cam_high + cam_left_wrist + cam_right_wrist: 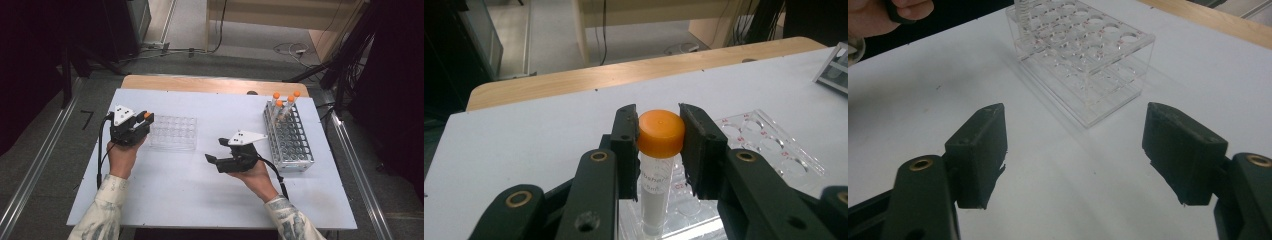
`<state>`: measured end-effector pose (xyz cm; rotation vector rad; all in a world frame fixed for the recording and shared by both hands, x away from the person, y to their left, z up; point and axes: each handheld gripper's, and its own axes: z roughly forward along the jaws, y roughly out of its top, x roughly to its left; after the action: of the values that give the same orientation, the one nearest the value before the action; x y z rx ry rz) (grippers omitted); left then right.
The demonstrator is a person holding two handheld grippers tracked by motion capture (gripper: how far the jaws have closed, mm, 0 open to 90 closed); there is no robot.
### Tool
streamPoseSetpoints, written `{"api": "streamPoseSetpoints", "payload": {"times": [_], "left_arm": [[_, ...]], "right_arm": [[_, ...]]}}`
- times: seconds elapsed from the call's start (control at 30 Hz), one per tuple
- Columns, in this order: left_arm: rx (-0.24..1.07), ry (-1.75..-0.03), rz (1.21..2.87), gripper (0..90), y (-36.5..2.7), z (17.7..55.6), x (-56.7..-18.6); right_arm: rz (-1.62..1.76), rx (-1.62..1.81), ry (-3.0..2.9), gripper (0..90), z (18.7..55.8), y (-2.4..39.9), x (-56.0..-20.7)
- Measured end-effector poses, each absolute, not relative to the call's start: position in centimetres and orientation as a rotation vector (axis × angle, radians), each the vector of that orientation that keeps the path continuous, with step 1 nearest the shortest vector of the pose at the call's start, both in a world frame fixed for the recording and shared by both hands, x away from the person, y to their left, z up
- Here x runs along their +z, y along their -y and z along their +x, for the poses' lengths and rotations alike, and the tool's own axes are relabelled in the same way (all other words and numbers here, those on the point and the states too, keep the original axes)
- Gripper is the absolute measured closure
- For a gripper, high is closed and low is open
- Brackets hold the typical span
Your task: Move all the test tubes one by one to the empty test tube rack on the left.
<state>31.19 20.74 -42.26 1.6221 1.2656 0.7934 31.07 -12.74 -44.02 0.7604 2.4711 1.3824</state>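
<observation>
Left hand-held gripper (659,150) is pinching an orange-capped tube (658,165) right over the clear acrylic rack (774,150), not seated yet, while the right hand-held gripper (1075,145) sits spread wide, empty.

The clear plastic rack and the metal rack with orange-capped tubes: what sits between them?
In the high view, the open right gripper, above the bare white table.

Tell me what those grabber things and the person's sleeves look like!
Each gripper, the left gripper and the right gripper, is black, with two chunky black jaws and brass-coloured rivets at the joints. On top of each sits a pale three-cornered plate with small dark dots. A black cable trails from each one. The sleeves are whitish with a grey-blue pattern.
</observation>
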Motion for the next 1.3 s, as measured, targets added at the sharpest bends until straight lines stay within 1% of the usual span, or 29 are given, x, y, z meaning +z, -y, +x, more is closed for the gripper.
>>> {"api": "streamPoseSetpoints", "payload": {"times": [0.53, 0.83, 0.9, 1.03, 1.13, 1.2, 1.3], "left_arm": [[0.787, -1.269, 1.636, 68.8, -20.8, 31.0, -42.3], [0.773, -1.278, 1.626, 57.1, -20.9, 31.0, -42.3], [0.76, -1.282, 1.622, 51.7, -20.9, 31.1, -42.3], [0.739, -1.291, 1.613, 36.1, -20.8, 31.3, -42.4], [0.739, -1.3, 1.603, 29.1, -20.8, 31.3, -42.4], [0.737, -1.306, 1.592, 26.6, -20.9, 31.3, -42.3], [0.729, -1.31, 1.581, 25.1, -21.0, 31.3, -42.3]], "right_arm": [[0.763, 1.379, -2.471, 24.5, 31.1, 12.7, -44.1], [0.765, 1.38, -2.467, 24.5, 31.1, 12.8, -44.0], [0.768, 1.382, -2.462, 24.5, 31.1, 12.8, -44.0], [0.784, 1.383, -2.448, 24.5, 31.2, 13.1, -43.8], [0.793, 1.387, -2.429, 24.5, 31.3, 13.3, -43.7], [0.805, 1.384, -2.413, 24.4, 31.3, 13.5, -43.6], [0.828, 1.391, -2.386, 24.5, 31.5, 13.9, -43.3]]}}
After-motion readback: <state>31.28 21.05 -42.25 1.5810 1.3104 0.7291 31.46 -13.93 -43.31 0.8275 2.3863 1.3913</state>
